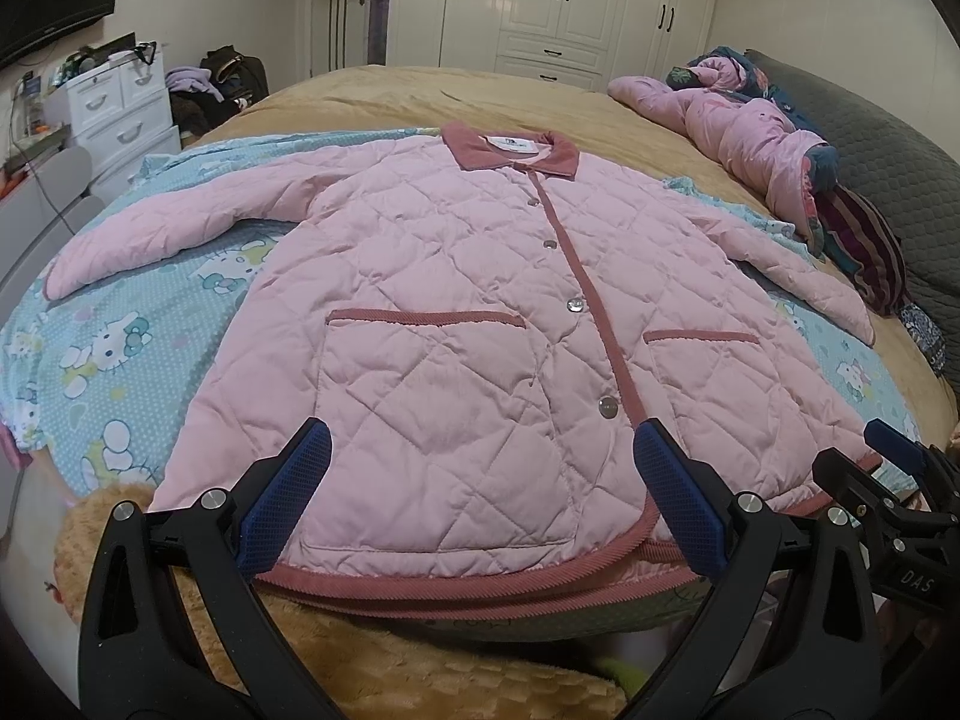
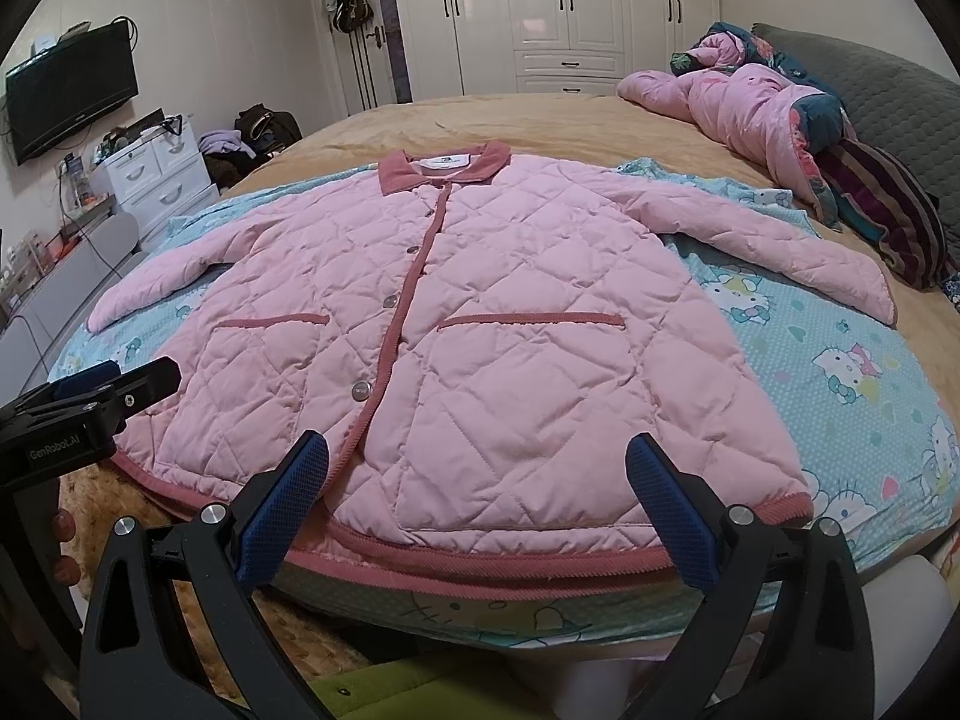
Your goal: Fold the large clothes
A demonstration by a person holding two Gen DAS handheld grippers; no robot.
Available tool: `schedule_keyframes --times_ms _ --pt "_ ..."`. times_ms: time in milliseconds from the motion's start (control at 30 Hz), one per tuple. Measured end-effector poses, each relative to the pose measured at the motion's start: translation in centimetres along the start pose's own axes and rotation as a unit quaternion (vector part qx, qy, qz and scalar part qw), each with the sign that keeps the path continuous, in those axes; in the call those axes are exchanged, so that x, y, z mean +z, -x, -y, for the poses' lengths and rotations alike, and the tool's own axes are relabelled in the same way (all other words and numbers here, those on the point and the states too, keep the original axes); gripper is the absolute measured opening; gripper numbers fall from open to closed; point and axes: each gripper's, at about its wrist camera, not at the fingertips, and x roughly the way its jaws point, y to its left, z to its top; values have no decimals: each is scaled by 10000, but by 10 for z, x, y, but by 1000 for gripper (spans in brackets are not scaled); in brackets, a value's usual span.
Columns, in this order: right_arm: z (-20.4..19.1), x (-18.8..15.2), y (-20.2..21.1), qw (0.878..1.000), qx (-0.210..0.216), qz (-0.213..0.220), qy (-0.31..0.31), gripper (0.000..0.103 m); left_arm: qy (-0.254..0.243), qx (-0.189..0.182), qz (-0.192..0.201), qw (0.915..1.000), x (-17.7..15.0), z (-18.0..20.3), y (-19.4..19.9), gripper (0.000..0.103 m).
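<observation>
A pink quilted jacket [image 1: 456,312] with darker pink trim lies flat and buttoned, front up, sleeves spread, on a blue cartoon-print sheet [image 1: 120,330]. It also shows in the right wrist view [image 2: 510,324]. My left gripper [image 1: 480,438] is open and empty, hovering over the jacket's hem on its left half. My right gripper [image 2: 477,450] is open and empty, over the hem on the right half. The right gripper also shows at the right edge of the left wrist view [image 1: 900,450]. The left gripper shows at the left of the right wrist view [image 2: 102,384].
The sheet covers a bed with a tan blanket [image 1: 420,96]. Bunched pink bedding [image 1: 744,126] and a striped cushion [image 1: 870,246] lie at the far right. White drawers [image 1: 120,108] stand at the left, wardrobes [image 1: 558,0] behind.
</observation>
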Motion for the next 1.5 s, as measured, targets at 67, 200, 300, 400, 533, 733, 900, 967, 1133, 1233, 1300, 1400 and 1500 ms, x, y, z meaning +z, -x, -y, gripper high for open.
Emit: schedule_keyframes --times_ms 67,200,300,400,533,733,900,967,1133,1233,1300,1400,1500 --pt "0 0 0 10000 -6 -9 5 99 -6 2 1 10000 -2 0 0 95" --pt "-1 0 0 10000 -20 3 -17 99 1 0 -3 10000 -2 -1 0 95" --pt "0 0 0 10000 1 0 -11 99 0 -1 -6 10000 -2 0 0 95" --pt "2 0 0 10000 15 -8 1 99 1 -6 -6 10000 -1 -2 -1 95" --pt "3 1 0 10000 16 -15 13 99 18 1 -5 10000 -1 -3 -1 95" --pt "4 7 -7 10000 6 -75 46 99 23 81 -27 10000 4 -6 -3 95" --pt "4 18 -15 10000 0 -86 45 99 39 151 -63 9999 12 -6 -10 95" --pt "3 23 -18 9999 33 -88 48 99 33 167 -68 9998 16 -6 -13 95" --pt "6 40 -27 10000 24 -75 49 99 73 183 -88 9998 29 -8 -21 95" --pt "9 51 -34 10000 38 -51 37 99 87 230 -82 9997 41 -10 -27 95" --pt "11 58 -39 10000 17 -34 26 99 70 297 -73 9995 47 -11 -33 95" --pt "12 69 -47 10000 6 -47 30 99 85 279 -128 9995 58 -12 -42 95" --pt "14 81 -58 9999 10 -96 29 99 55 297 -104 9995 69 -12 -50 95"
